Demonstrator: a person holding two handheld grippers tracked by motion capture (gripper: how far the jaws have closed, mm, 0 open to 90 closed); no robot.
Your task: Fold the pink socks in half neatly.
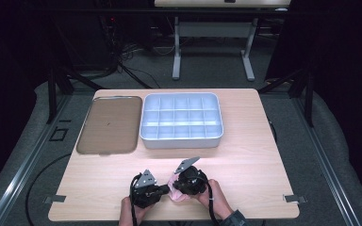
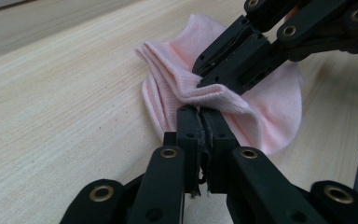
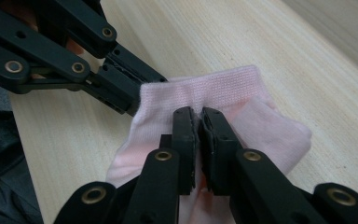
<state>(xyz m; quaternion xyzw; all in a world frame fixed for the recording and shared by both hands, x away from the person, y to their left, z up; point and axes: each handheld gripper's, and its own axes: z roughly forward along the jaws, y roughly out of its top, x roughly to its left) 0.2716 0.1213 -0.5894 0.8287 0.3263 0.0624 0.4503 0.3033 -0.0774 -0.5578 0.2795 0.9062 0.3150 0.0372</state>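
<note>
A small pink sock (image 1: 179, 196) lies crumpled on the wooden table near its front edge, between my two grippers. My left gripper (image 1: 166, 189) reaches it from the left. In the left gripper view its jaws (image 2: 200, 112) are shut, pinching a fold of the sock (image 2: 270, 107). My right gripper (image 1: 177, 185) comes in from the right. The right gripper view has its jaws (image 3: 199, 114) shut on the ribbed cuff of the sock (image 3: 219, 86). Each gripper view also has the other gripper clamped on the sock: the right gripper (image 2: 204, 77) and the left gripper (image 3: 135, 100).
A white compartment tray (image 1: 181, 141) with several cells stands at the middle back of the table. A flat brown tray (image 1: 108, 125) lies to its left. The table's front edge runs just below the hands.
</note>
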